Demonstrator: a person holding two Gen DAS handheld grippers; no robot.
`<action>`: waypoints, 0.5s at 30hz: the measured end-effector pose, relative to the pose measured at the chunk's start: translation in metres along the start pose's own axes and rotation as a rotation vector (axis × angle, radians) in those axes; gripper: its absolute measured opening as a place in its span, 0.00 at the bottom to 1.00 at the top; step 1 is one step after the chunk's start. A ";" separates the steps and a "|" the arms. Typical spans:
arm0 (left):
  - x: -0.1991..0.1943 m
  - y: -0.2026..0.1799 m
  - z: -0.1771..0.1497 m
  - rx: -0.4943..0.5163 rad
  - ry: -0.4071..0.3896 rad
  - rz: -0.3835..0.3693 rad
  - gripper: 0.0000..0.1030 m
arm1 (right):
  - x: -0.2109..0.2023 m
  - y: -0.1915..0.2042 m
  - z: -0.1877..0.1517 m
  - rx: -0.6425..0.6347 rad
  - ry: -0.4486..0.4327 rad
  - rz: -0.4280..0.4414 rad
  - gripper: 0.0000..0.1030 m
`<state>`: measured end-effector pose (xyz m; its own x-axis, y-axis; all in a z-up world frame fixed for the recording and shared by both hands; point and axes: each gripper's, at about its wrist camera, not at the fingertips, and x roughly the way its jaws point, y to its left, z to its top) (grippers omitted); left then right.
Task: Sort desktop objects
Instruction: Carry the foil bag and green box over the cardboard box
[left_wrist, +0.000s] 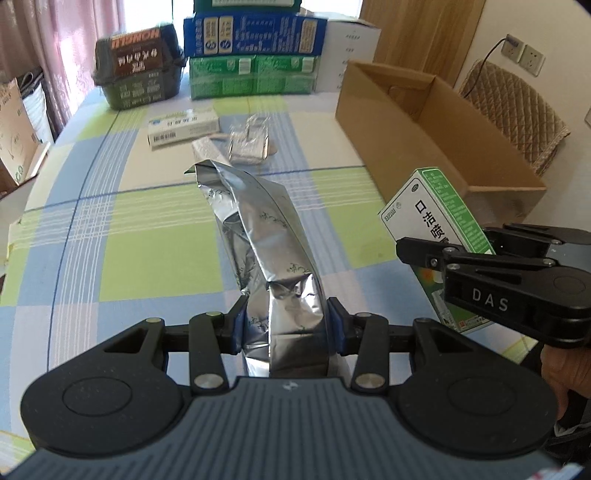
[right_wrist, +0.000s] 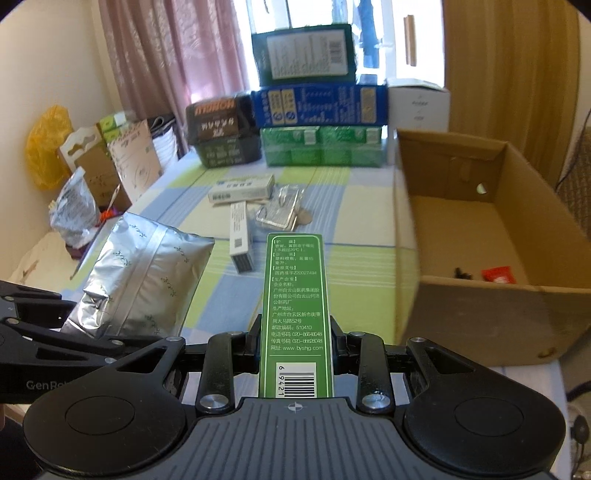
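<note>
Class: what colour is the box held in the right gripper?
Green with white faces, clearest in the right wrist view.

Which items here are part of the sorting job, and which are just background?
In the job:
- crinkled silver foil pouch, in left gripper
- green cardboard medicine box, in right gripper
- open brown cardboard carton
- small white medicine box

Lying about:
- stacked blue and green boxes
- yellow plastic bag

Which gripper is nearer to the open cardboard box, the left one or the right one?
Right. The right gripper, holding the green carton, is just beside the cardboard box. The left gripper, clamped on the silver foil bag, is farther from it, on the right gripper's other side.
</note>
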<state>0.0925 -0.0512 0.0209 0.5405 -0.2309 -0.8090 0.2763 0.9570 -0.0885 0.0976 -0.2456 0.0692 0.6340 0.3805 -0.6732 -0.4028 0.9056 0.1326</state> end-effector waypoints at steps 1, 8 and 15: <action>-0.005 -0.005 0.001 0.006 -0.008 0.003 0.37 | -0.006 -0.001 0.001 0.003 -0.006 -0.002 0.27; -0.032 -0.036 0.006 0.025 -0.050 -0.015 0.37 | -0.042 -0.016 0.004 0.028 -0.038 -0.030 0.27; -0.043 -0.059 0.014 0.040 -0.076 -0.050 0.37 | -0.061 -0.036 0.008 0.035 -0.056 -0.063 0.27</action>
<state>0.0640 -0.1001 0.0694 0.5840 -0.2920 -0.7574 0.3350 0.9366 -0.1028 0.0784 -0.3000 0.1113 0.6938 0.3321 -0.6390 -0.3386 0.9336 0.1175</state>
